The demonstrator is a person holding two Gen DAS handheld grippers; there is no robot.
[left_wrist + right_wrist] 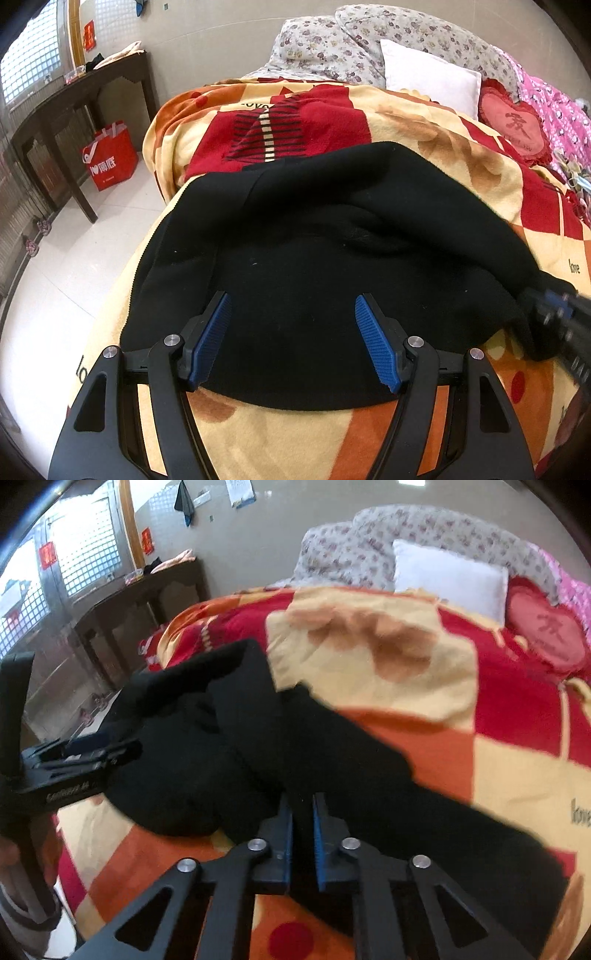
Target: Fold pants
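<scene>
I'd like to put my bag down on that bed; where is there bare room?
Bare blanket lies between the black pants and the white pillow, and along the near edge in front of the pants. The head end is crowded: white pillow, heart cushion, floral bedding. Both tongs work at the pants.

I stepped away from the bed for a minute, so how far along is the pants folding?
Early to midway. Done: the black pants lie on the blanket, bunched and partly doubled over. In hand: the right gripper is shut on a pant leg; the left gripper is open above the fabric. Left: the fold and the smoothing.
</scene>
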